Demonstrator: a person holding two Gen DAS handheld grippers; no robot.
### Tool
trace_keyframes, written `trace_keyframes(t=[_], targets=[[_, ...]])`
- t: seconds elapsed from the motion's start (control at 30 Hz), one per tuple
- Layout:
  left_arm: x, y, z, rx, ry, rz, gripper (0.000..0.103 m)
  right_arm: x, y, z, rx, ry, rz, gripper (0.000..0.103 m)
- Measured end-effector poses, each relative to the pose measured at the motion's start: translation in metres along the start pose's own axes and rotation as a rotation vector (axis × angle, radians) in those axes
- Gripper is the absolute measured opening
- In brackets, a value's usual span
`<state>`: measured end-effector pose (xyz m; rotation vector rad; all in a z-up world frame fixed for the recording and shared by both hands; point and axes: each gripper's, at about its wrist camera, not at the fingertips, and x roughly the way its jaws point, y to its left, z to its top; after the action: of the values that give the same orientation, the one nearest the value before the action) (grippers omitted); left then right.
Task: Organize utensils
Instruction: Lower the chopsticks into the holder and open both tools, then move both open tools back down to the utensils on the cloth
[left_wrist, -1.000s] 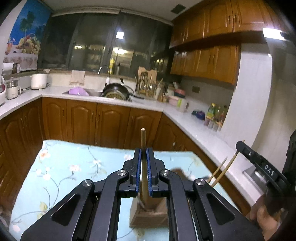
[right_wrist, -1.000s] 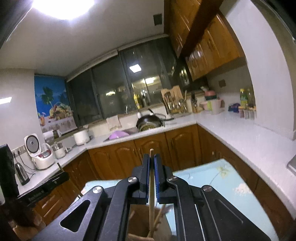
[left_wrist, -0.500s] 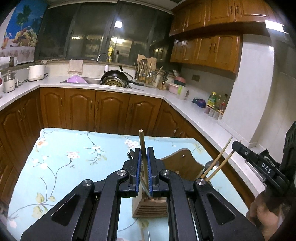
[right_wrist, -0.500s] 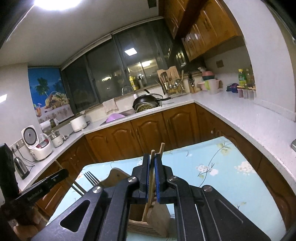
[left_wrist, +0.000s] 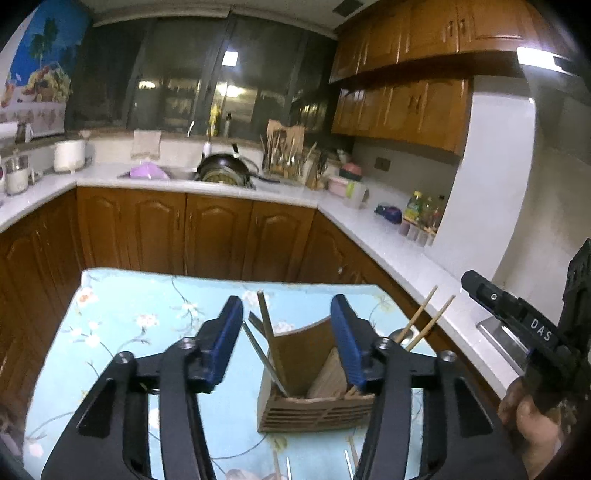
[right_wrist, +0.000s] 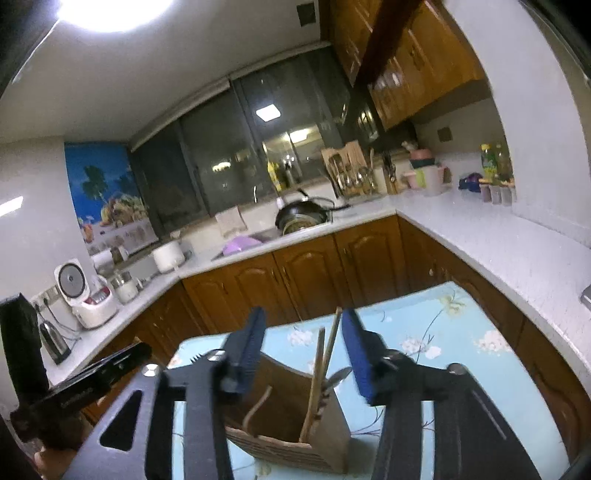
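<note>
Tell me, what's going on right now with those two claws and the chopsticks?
Left gripper open, empty. Right gripper open, empty. Chopsticks stand in the wooden holder, free of the fingers. Nothing in the way.

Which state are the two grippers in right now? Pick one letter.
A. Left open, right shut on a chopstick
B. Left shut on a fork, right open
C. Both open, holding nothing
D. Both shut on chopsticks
C: the left gripper and right gripper both show jaws spread wide with nothing between them, and the chopsticks stand free in the wooden utensil holder.
</note>
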<state>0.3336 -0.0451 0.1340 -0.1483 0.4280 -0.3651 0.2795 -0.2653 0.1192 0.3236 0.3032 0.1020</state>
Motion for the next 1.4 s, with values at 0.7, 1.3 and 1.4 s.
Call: trace_keyframes(t=[0.7,1.3,1.4], targets=[[-0.074,0.041,-0.112,-0.089,0.172,0.118,0.085,-0.084,-0.008,-0.090,-0.014,0.129,-0.027,0.095],[-0.076,0.042,-0.175,-0.112,0.330,0.147,0.085,-0.097,-0.024,-0.150,0.027,0.280,-0.082,0.095],[-0.073,0.040,-0.177,-0.107,0.342,0.146,0.085,-0.095,-0.023,-0.154,0.023,0.297,-0.080,0.095]])
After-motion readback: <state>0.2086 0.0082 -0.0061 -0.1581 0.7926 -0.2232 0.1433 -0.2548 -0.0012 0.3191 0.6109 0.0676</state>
